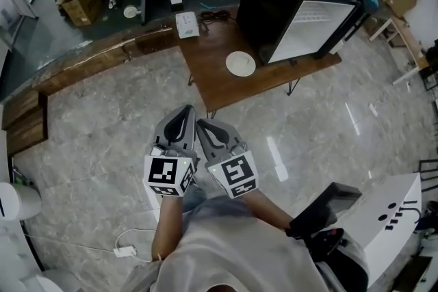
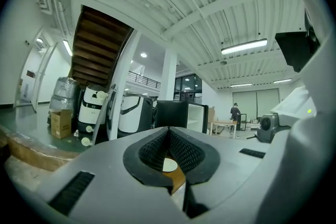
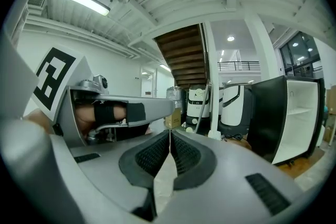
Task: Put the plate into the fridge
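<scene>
Head view: small round white plate (image 1: 241, 63) on brown wooden table (image 1: 212, 77), just beside open black mini fridge (image 1: 294, 7), well ahead & slightly right of both grippers. Left gripper (image 1: 186, 113) & right gripper (image 1: 202, 125) jaws together, empty; right prob. nearer.

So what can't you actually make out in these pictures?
White round plate: left gripper view, mostly hidden behind the left hand-held gripper's shut tips.
Small white box on the brown wooden table: head view, too small to identify.
Distant person in the background: left gripper view, too small to tell what they do.
</scene>
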`<state>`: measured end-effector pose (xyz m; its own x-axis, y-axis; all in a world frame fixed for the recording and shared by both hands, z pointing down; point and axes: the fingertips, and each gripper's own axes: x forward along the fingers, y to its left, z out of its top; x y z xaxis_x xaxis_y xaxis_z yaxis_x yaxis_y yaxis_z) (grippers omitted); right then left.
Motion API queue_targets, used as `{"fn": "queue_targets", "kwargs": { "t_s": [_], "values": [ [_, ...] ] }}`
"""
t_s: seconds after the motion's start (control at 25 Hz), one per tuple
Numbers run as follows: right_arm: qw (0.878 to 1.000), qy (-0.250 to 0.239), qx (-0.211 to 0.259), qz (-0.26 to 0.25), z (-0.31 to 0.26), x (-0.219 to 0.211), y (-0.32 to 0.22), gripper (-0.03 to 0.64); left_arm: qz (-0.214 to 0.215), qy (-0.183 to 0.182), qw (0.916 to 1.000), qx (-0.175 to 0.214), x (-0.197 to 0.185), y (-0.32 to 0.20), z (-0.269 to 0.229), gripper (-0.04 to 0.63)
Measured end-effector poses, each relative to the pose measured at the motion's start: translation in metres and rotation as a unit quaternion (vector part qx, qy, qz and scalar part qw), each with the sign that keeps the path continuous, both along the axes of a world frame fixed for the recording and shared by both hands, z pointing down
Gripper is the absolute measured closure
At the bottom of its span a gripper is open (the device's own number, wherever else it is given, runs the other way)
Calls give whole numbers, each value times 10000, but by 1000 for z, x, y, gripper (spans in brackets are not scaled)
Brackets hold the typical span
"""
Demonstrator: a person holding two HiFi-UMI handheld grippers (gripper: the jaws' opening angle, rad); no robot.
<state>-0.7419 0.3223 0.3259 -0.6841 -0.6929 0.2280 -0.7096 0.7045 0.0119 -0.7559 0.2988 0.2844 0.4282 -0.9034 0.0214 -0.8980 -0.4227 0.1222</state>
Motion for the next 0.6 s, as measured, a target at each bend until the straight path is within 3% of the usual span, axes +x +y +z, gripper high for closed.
{"fn": "queue_targets", "kwargs": {
  "t_s": [0.28, 0.6],
  "values": [
    [9996, 88, -177, 223, 10, -83, -34, 598, 229, 170, 9995, -164, -85, -41, 13, 575],
    [9972, 190, -331, 648, 39, -85, -85, 598, 552, 353, 9970, -407, -94, -92, 41, 575]
  ]
}}
